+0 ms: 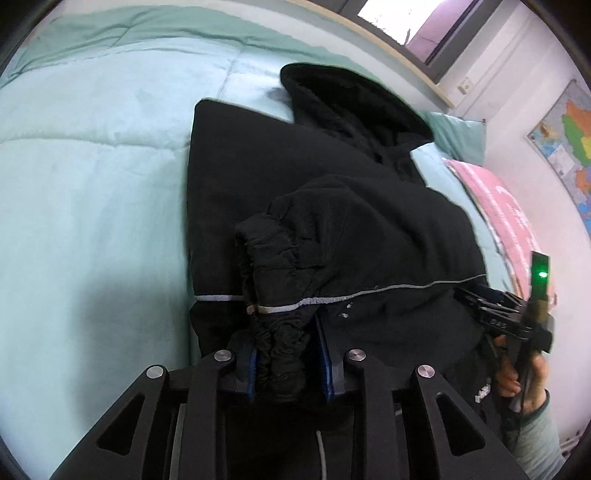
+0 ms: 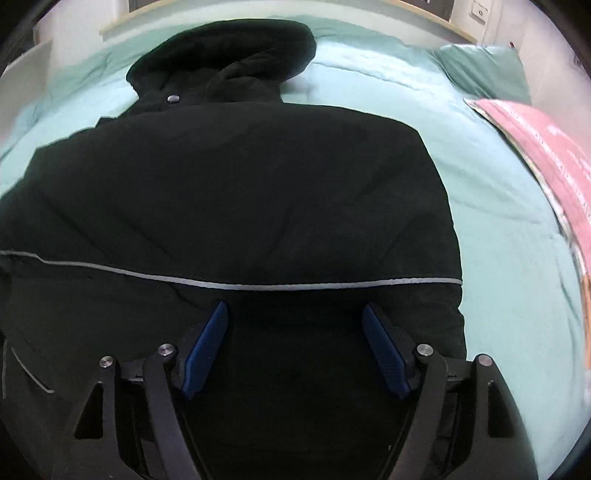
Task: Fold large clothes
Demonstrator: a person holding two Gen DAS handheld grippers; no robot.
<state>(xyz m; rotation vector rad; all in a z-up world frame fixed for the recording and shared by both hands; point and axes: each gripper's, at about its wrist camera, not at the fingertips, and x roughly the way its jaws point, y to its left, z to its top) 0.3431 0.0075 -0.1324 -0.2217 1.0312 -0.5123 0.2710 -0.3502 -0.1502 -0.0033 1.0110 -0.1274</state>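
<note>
A black hooded jacket [image 1: 332,192] with a thin grey reflective stripe lies on a light green bed [image 1: 92,166]. Its hood points to the far side. My left gripper [image 1: 286,332] is shut on the jacket's sleeve cuff [image 1: 273,266], bunched between the blue pads and lifted over the jacket body. In the right wrist view the jacket [image 2: 240,184] fills the middle. My right gripper [image 2: 295,314] is open, its blue pads [image 2: 207,350] spread just above the jacket's lower part, below the stripe. It also shows in the left wrist view [image 1: 476,299], held by a hand.
A pink printed sheet [image 2: 546,155] lies on the bed's right side. A green pillow [image 2: 487,70] sits at the far right corner. A window [image 1: 406,22] and a wall map [image 1: 565,144] stand beyond the bed.
</note>
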